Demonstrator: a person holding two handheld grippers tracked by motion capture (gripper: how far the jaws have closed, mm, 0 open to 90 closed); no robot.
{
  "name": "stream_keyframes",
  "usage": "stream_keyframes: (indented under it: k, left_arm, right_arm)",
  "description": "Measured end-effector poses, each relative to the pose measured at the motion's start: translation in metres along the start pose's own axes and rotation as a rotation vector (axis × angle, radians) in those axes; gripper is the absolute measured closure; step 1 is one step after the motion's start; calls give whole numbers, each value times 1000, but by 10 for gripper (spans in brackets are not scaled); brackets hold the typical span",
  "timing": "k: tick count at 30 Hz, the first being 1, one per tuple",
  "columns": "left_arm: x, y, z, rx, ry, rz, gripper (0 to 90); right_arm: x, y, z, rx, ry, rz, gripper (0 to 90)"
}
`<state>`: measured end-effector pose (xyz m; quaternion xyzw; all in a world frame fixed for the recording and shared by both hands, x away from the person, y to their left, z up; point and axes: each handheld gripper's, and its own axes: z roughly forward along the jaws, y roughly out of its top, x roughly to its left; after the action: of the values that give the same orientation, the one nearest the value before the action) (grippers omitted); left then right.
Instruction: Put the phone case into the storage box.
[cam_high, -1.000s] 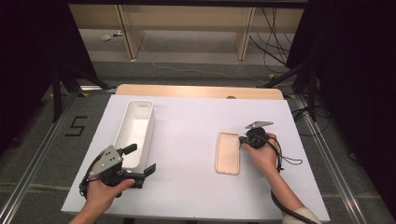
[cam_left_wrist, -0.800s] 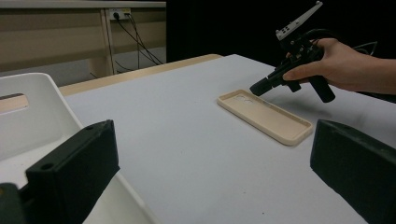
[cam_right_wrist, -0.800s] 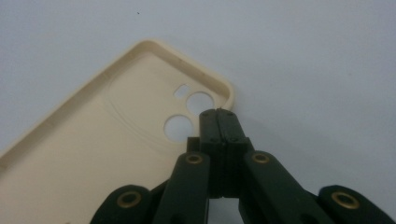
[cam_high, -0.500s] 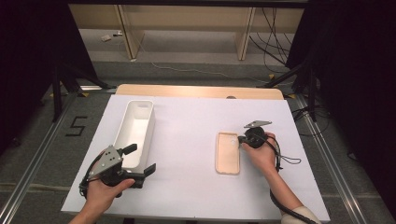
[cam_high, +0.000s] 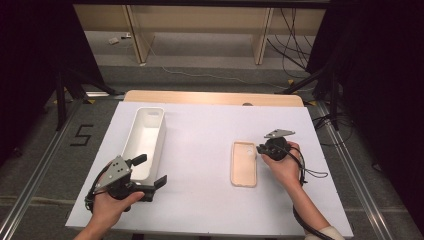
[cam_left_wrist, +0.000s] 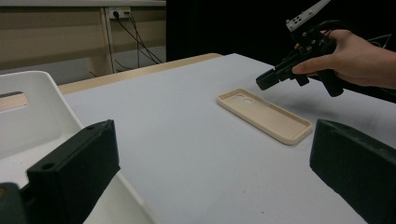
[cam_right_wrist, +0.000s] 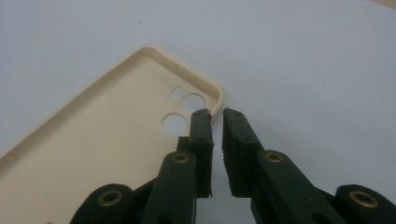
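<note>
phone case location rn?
High view: the phone case lies flat on the white table, right of centre, beside the right gripper and well right of the white bin.

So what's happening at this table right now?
A person holds a gripper in each hand over a white table. The right gripper sits at the camera-hole corner of a beige phone case lying open side up; its jaws have just been opening and straddle the case's rim with a narrow gap, not clamped. The left gripper waits wide open beside the near end of a long white bin, holding nothing.
</note>
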<state>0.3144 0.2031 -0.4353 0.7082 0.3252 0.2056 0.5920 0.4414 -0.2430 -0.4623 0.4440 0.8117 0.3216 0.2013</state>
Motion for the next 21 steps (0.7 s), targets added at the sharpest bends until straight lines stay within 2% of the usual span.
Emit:
stream_keyframes:
  k: [1,2,4,6,7,8,9,10,11,13,15,16,17,21]
  left_arm:
    - [0,0,0,0,1,2,7]
    - [0,0,0,0,1,2,7]
    - [0,0,0,0,0,4,7]
    - [0,0,0,-1,-2,-1,7]
    - [0,0,0,-1,-2,-1,8]
    - [0,0,0,-2,-3,-2,8]
    - [0,0,0,-2,-2,-1,8]
    - [0,0,0,-2,-4,1,8]
    - [0,0,0,-2,-5,1,8]
    - [1,0,0,-2,-9,11,8]
    - [1,0,0,-2,-8,10,8]
    - [0,0,0,0,-5,-1,8]
    - [0,0,0,0,-5,-1,8]
    - [0,0,0,-2,-6,0,8]
  right_arm:
    - [0,0,-1,-17,-7,-26,761]
    - [3,0,-5,-15,-5,1,736]
    - [4,1,-7,-21,-1,0,703]
    - [5,0,-14,-54,2,-39,615]
    - [8,0,-17,-47,13,-14,579]
    - [8,0,-17,-47,13,-14,579]
    - [9,-1,-18,-51,20,-37,549]
    - [13,-3,-22,-49,29,-26,501]
    - [13,-4,-22,-55,31,-68,481]
    - [16,-5,-24,-55,37,-64,463]
    - [19,-6,-28,-59,43,-79,435]
    - [22,-6,-33,-69,65,-81,407]
    - [22,-7,-34,-80,68,-103,393]
    - [26,-10,-44,-89,76,-113,353]
